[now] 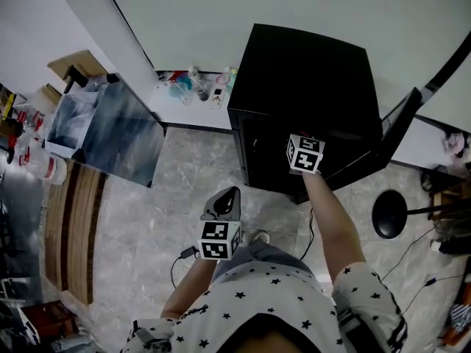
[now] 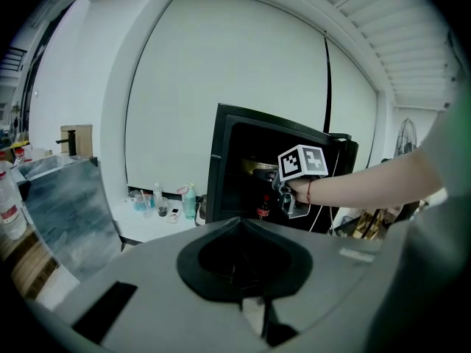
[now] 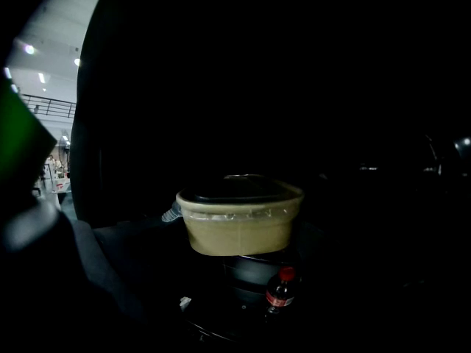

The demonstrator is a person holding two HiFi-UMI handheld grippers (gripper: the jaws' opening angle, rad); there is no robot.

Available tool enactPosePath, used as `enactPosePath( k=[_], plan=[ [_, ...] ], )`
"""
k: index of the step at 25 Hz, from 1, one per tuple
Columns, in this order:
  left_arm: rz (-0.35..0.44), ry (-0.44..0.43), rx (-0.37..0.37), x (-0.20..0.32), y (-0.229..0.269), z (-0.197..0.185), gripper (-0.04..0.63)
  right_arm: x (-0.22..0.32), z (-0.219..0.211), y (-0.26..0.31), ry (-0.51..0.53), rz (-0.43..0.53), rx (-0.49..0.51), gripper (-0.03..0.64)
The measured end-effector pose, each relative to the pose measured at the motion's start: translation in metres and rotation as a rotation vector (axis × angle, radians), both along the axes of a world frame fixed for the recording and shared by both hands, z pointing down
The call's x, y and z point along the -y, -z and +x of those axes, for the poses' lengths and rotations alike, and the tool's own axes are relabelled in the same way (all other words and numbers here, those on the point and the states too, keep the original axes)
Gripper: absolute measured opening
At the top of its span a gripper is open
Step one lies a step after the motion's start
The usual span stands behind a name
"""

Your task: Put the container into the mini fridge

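Well short of the mini fridge point(image 1: 309, 87), the left gripper point(image 1: 228, 194) hung with its jaws together on nothing. At the fridge's open front, the right gripper point(image 2: 282, 195) pointed inward. Its jaws were lost in the dark, so their grip could not be told. Deeper inside the fridge was the container point(image 3: 239, 223), above a cola bottle point(image 3: 279, 291). If not squarely seated, a hasty withdrawal would likely drag or tip it onto the bottle.

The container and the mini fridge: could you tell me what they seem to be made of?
Container: likely kraft paper, a matte tan wall with a faint vertical seam. Its lid looks like dark plastic with a clear glossy rim. Mini fridge: black casing with a smooth satin sheen, probably painted metal.
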State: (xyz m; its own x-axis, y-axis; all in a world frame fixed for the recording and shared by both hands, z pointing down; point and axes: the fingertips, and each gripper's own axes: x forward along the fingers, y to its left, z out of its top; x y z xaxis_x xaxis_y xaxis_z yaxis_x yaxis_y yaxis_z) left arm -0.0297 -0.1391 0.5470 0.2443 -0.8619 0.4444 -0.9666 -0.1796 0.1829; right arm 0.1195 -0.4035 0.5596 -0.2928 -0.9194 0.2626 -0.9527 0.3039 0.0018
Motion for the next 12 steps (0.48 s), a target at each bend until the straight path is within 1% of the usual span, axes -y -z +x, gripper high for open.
enactPosePath(
  k=[7,12],
  plan=[
    [-0.003,0.034,0.001,-0.005,0.002,-0.011,0.012,0.004,-0.001,-0.001,-0.004,-0.013,0.012,0.469],
    [-0.006,0.043,0.007,-0.011,0.001,-0.015,0.012,-0.011,0.003,0.003,-0.006,-0.014,0.040,0.469]
  ],
)
